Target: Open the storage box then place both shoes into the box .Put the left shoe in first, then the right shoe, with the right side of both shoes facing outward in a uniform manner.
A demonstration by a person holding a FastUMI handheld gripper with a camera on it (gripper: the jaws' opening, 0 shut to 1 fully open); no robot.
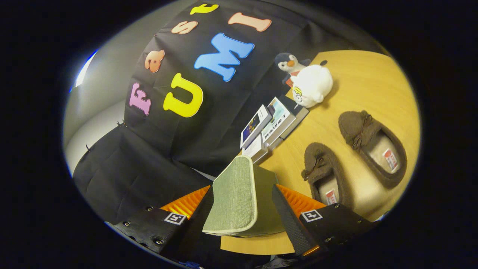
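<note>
Green box lid (pixel 234 194) sits pinched in the hand-held gripper (pixel 242 220); slippers (pixel 325 175), books (pixel 272 125) and plush toys (pixel 312 86) beyond.

One gripper (pixel 242 216) with two fingers; between them stands one lid (pixel 235 194) of one box (pixel 267 201), and whether both fingers press on it cannot be told. Two shoes lie on one table (pixel 358 74): a near shoe (pixel 325 175) and a far shoe (pixel 373 145). Each shoe carries one bow and one label inside. Two plush toys sit beyond them: one penguin (pixel 289 63) and one white toy (pixel 312 86). Roughly four books (pixel 272 127) lean in a row; the exact count is unclear.
</note>
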